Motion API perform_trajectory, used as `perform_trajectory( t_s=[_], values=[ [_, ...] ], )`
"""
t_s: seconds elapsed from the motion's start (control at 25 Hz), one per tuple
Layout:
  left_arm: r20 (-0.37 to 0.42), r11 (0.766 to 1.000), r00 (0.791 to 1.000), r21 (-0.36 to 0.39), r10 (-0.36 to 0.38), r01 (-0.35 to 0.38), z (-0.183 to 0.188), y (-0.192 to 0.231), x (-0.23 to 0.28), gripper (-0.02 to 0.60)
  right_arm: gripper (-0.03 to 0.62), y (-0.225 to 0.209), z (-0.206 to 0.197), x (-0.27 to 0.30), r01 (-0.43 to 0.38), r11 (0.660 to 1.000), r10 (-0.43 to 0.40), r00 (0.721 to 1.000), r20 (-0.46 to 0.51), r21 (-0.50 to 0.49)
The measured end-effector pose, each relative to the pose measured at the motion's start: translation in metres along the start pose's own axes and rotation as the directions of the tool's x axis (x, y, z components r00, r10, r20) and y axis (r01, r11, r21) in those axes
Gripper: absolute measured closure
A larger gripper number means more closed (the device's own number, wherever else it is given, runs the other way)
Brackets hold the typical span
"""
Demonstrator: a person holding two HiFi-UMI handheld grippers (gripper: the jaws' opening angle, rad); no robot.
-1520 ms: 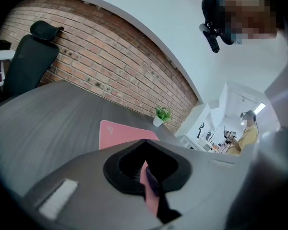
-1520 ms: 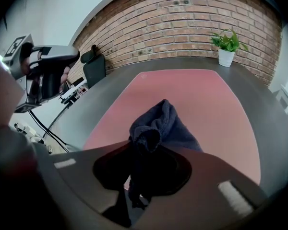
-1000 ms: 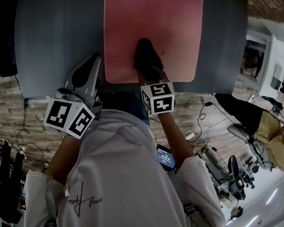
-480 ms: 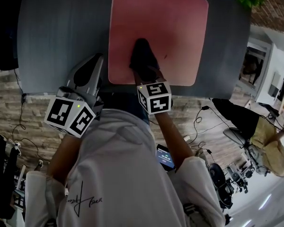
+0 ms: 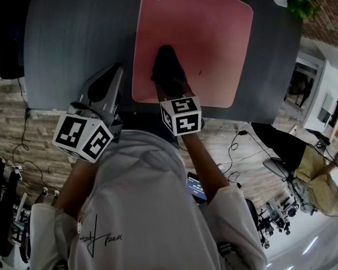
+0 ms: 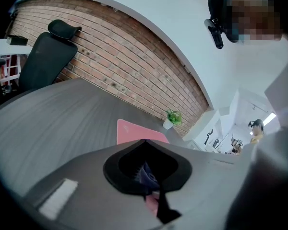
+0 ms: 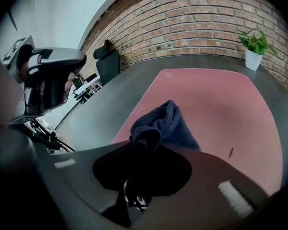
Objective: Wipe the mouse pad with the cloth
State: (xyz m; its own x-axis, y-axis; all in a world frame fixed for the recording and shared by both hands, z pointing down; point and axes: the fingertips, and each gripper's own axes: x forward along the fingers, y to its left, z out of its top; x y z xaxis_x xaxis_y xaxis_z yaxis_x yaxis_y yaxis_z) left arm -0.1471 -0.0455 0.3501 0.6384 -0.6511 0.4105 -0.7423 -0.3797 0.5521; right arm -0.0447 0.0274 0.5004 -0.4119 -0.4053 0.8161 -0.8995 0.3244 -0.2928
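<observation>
1. The left gripper [image 5: 112, 75] is held closed and empty over the table [image 5: 67, 32], beside the mouse pad [image 5: 214, 32].
2. The cloth [image 5: 168, 66], clamped in the right gripper [image 5: 173, 89], lies by the pad's near edge; unpinned, the pad may be dragged.

Room held: red brick wall [image 7: 206, 13]; black office chair [image 6: 43, 56] before it; dark grey desk [image 5: 79, 38]; small potted plant [image 7: 253, 49] on desk.
</observation>
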Motion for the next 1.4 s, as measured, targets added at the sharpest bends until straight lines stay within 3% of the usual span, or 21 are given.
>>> perform_trajectory(
  t_s=[1.4],
  values=[
    [0.009,0.999,0.999,-0.028,0.046,-0.046,0.011,0.020,0.016,0.569,0.517,0.001,0.071,0.027,-0.061,0.997,0.062,0.997,0.043,-0.042]
  ],
)
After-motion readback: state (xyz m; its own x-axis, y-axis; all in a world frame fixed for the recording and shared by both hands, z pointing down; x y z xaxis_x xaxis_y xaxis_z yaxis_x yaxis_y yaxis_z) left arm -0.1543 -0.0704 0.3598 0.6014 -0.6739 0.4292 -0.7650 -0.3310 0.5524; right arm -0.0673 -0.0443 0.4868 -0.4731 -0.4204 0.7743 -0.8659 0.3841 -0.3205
